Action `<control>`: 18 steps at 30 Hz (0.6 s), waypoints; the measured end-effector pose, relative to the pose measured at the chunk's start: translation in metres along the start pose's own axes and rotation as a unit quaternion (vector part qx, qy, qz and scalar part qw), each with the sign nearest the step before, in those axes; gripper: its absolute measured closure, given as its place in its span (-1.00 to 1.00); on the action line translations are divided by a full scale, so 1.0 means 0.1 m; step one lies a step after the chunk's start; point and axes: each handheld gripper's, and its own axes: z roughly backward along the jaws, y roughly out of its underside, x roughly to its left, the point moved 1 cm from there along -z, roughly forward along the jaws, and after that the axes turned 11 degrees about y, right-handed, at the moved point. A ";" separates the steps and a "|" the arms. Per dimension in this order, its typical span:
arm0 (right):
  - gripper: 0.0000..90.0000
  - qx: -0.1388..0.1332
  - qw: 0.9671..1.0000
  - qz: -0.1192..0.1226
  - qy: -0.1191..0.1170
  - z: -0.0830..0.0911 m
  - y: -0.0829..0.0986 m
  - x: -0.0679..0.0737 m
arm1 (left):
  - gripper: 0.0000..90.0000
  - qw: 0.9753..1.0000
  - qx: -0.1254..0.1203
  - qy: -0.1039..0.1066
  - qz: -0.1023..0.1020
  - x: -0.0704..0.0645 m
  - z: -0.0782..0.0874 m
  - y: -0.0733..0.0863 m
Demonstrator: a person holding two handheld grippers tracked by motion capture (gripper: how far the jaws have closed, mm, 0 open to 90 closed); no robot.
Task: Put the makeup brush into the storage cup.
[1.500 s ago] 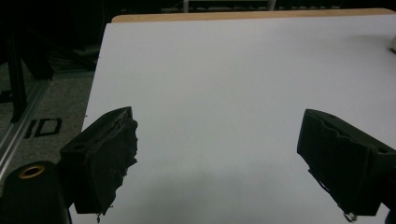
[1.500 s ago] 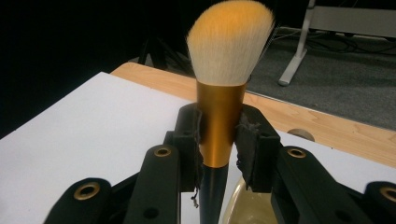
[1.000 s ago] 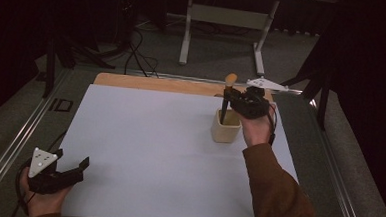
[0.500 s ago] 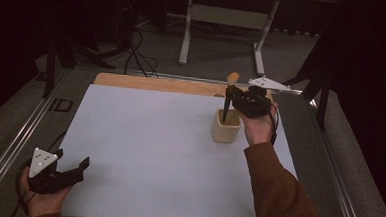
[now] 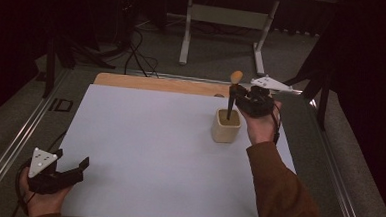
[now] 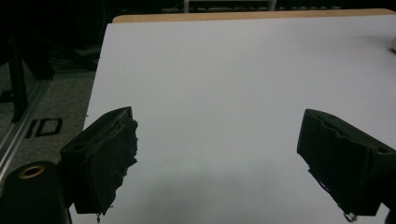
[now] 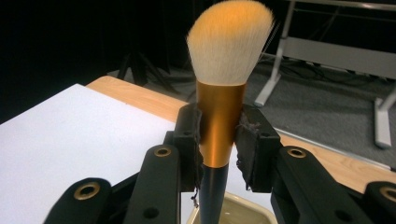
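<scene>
2 grippers are at work over a white sheet (image 5: 158, 152) that covers most of a wooden table (image 5: 152, 82). the right gripper (image 5: 233, 92) is held at the far right part of the sheet, above a small cream square cup (image 5: 226, 129), and its jaws are clamped on a makeup brush (image 5: 232, 93). in the right gripper view the 2 black jaws press against either side of the brush's copper-coloured ferrule (image 7: 218, 123), with the pale, orange-tinted bristles (image 7: 229, 41) standing upright above them and the dark handle (image 7: 212, 191) running straight down toward the cup's open mouth (image 7: 233, 212). in the high view the handle's lower end reaches down inside the cup, though whether it touches the bottom cannot be told. the person's right hand (image 5: 261, 124) grips the tool from behind, and a brown sleeve (image 5: 281, 193) runs down to the bottom edge.

the left gripper (image 5: 72, 170) rests at the near left corner of the sheet, well apart from the cup, held in the person's left hand (image 5: 41, 200). its jaws stand wide apart with nothing between them; the left gripper view shows bare white sheet (image 6: 224, 93) in the gap. a grey 3-cornered plate (image 5: 42, 160) sits on top of it.

beyond the table, a grey floor with black cables (image 5: 133, 55) and a metal frame stand (image 5: 226, 17) lie in dim light.
</scene>
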 end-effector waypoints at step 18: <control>0.57 0.000 1.000 0.011 0.022 -0.01 0.01 -0.07 | -0.73 1.000 0.000 -0.001 0.001 0.00 0.00 0.00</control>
